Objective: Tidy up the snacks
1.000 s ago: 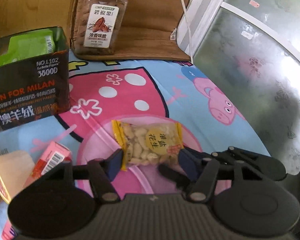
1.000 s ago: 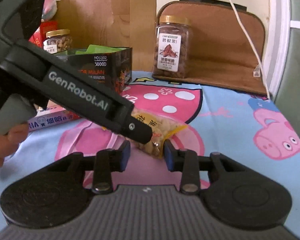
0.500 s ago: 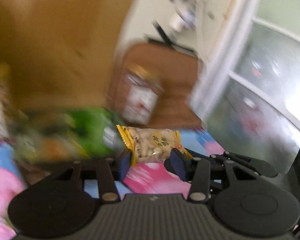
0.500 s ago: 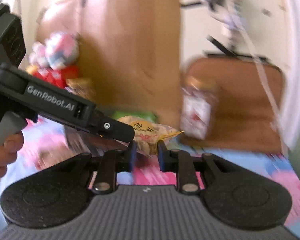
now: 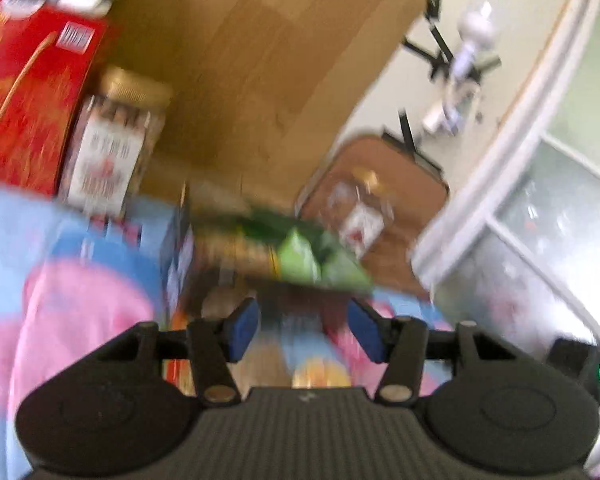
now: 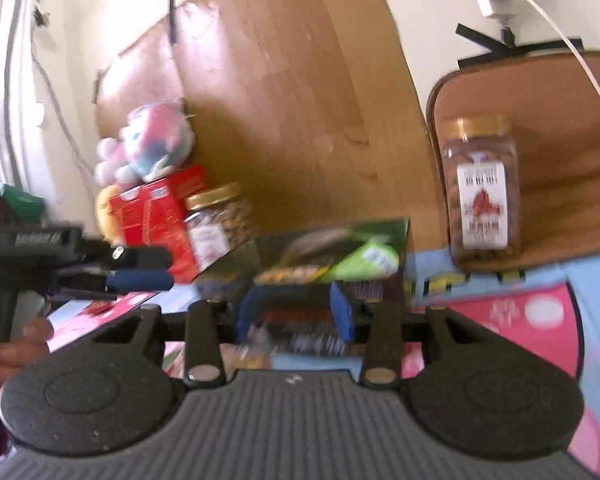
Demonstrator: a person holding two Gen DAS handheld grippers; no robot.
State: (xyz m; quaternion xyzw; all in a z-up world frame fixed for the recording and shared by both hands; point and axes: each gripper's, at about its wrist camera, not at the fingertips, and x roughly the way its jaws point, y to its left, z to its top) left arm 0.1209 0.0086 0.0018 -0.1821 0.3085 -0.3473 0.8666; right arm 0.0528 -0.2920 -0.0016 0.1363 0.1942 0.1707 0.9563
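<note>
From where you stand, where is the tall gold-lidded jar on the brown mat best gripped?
Probably across the jar at its label, mid-body, coming level from the front. It stands upright on the brown mat, clear on both sides, and its straight walls offer more hold than the narrow neck under the gold lid.

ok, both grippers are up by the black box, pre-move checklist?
1. Left gripper empty: ok, jaws opening, nothing between them.
2. Right gripper empty: ok, jaws opening, nothing between them.
3. Grippers apart from each other: ok.
4. Black box upright, top open: ok.
5. What lies in it has settled: cannot tell, blurred.
6. Nut jar upright: ok.
</note>
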